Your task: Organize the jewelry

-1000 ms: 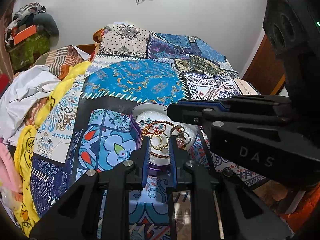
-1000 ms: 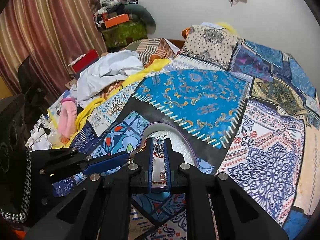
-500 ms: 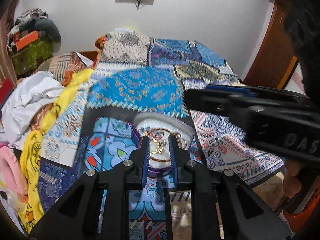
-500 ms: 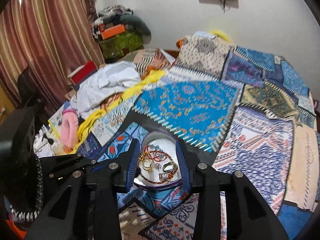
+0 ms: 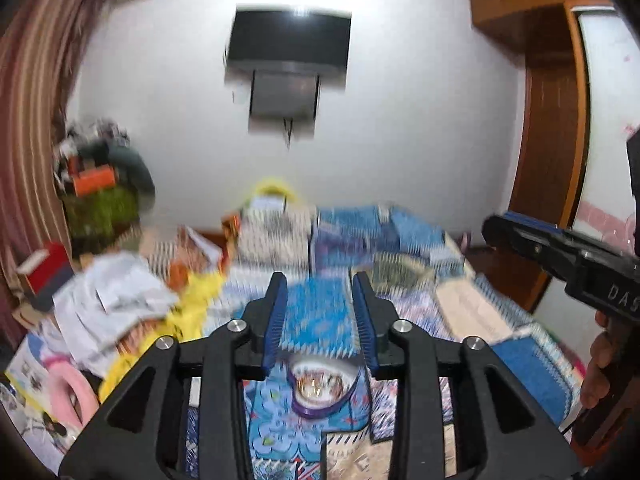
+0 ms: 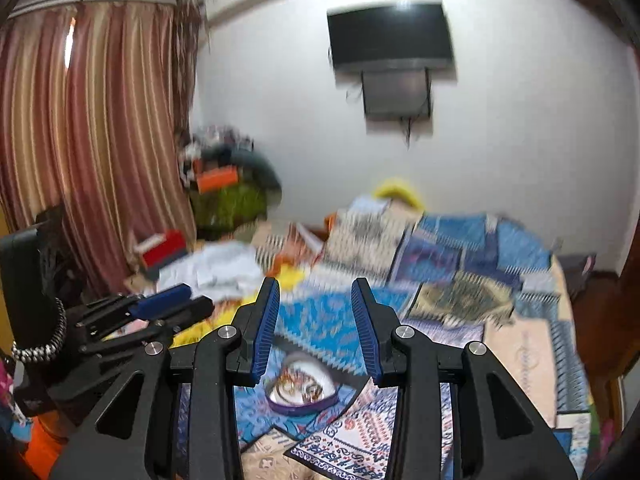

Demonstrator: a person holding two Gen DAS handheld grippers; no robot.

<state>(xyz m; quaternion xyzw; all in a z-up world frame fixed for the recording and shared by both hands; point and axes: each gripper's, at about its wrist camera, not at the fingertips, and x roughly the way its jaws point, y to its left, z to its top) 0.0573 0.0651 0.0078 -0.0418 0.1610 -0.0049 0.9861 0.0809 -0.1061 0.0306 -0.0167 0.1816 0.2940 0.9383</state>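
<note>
1. The left gripper point(image 5: 320, 316) is raised above the bed; its jaws are opening with nothing between the blue pads, so it is released and empty.
2. The right gripper point(image 6: 316, 320) hangs beside it, jaws parted, gripping nothing and touching nothing.
3. The patchwork bedspread point(image 6: 460, 276) fills the space below both grippers, blurred.
4. A pile of clothes point(image 5: 108, 300) lies on the bed's left side.
5. A dark screen point(image 6: 390, 36) is mounted on the white wall.
6. The purple-rimmed dish point(image 5: 320, 404) sits on the bedspread, below and beyond the fingertips.
7. The jewelry point(image 6: 298, 390), gold rings and bangles, lies inside the dish, untouched.
</note>
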